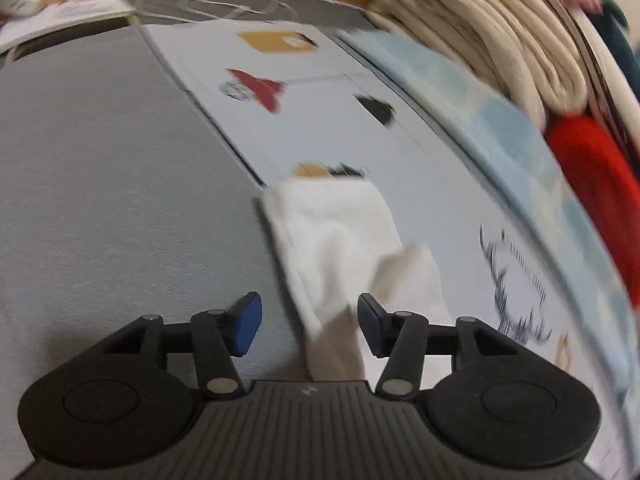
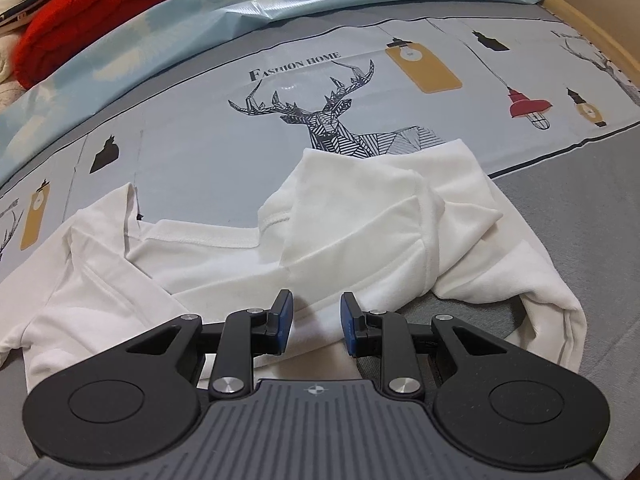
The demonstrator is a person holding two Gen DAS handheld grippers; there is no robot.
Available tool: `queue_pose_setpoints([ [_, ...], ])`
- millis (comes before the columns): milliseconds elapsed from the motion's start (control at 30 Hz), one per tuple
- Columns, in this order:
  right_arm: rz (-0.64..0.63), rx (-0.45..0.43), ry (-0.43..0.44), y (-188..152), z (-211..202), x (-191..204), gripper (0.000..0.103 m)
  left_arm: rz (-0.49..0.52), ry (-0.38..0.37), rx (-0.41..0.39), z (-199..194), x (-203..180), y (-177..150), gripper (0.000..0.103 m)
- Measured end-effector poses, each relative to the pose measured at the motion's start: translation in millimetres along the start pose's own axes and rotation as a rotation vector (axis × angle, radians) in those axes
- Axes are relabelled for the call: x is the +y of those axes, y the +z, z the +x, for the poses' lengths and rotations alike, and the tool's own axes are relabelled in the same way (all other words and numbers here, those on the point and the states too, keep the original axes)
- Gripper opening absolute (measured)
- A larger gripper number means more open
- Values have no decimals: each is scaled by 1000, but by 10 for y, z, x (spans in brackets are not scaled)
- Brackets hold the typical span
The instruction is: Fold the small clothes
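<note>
Both my left gripper [image 1: 310, 326] and right gripper [image 2: 316, 322] hang part-open, holding nothing, over the rumpled white shirt [image 2: 340, 216], so grabbing now probably pinches several layers and botches the fold.

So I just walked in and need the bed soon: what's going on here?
A person is folding a small white garment on a printed cloth with two handheld grippers. The garment lies crumpled and only partly folded. The left gripper is open, with a fold of the white fabric between its blue pads, apparently not pinched. The right gripper hovers over the near edge, narrowly open, gripping nothing. Other clothes are piled alongside.
</note>
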State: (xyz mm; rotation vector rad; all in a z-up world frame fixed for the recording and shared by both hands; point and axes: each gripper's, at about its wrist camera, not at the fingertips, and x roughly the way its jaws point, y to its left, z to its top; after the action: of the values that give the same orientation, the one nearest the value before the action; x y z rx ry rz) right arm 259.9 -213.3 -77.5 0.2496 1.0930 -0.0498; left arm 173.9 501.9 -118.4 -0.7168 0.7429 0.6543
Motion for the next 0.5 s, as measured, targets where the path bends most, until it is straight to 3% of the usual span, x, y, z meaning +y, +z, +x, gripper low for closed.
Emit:
queue_pose_setpoints([
  [33, -2, -1, -2, -2, -5, 2, 27, 32, 8, -9, 20, -49, -9, 50],
  [67, -3, -1, -2, -5, -12, 3, 27, 73, 15, -14, 44, -100, -21, 12],
  [133, -1, -2, -2, -6, -26, -6, 27, 113, 98, -49, 24, -129, -26, 4],
  [200, 6, -5, -5, 0, -41, -30, 27, 54, 274, -146, -121, -50, -47, 4],
  [267, 17, -11, -4, 16, -48, -64, 27, -12, 418, -161, -191, 72, -17, 5],
  [300, 23, -15, -6, 24, -53, -86, 27, -43, 441, -128, -176, 121, -8, 7],
  [367, 35, -20, -6, 37, -55, -124, 27, -92, 514, -62, -185, 173, -19, 32],
  [433, 47, -33, 5, 48, -62, -161, 27, -109, 610, -108, -335, 68, -48, 35],
  [500, 63, -48, 10, 51, -62, -197, 27, -58, 599, -182, -496, -195, -71, 36],
])
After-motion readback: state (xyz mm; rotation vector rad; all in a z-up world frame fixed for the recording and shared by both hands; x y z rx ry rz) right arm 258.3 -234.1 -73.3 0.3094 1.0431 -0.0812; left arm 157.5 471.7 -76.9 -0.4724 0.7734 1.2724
